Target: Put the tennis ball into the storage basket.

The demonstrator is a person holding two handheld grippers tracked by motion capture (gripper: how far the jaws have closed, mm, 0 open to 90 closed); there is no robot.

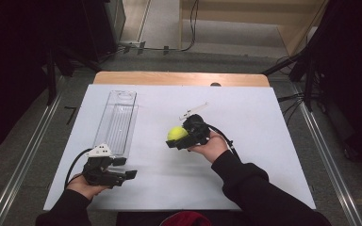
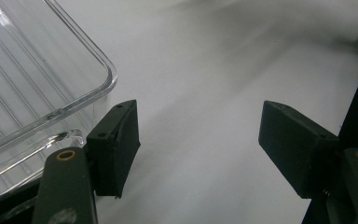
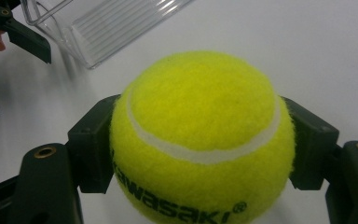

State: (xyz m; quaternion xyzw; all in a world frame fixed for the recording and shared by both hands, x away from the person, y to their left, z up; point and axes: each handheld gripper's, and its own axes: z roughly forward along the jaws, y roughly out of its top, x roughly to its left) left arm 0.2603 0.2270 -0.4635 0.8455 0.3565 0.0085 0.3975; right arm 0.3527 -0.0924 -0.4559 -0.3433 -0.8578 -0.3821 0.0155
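A yellow-green tennis ball (image 1: 176, 133) (image 3: 200, 135) sits between the jaws of my right gripper (image 1: 175, 139) (image 3: 200, 144), which is shut on it near the middle of the white table (image 1: 245, 136). A long clear plastic container (image 1: 117, 121) (image 2: 28, 84) (image 3: 107, 28) lies on the left half of the table, lengthwise away from me. My left gripper (image 1: 128, 168) (image 2: 198, 149) rests near the container's near end, open, with nothing between its jaws. The container's rounded corner is just beside the left jaw in the left gripper view.
The white table top sits on a wooden board (image 1: 179, 77). Dark stands and cables (image 1: 301, 89) flank the table on the grey floor. Bare white surface (image 2: 223, 56) lies ahead of the left gripper.
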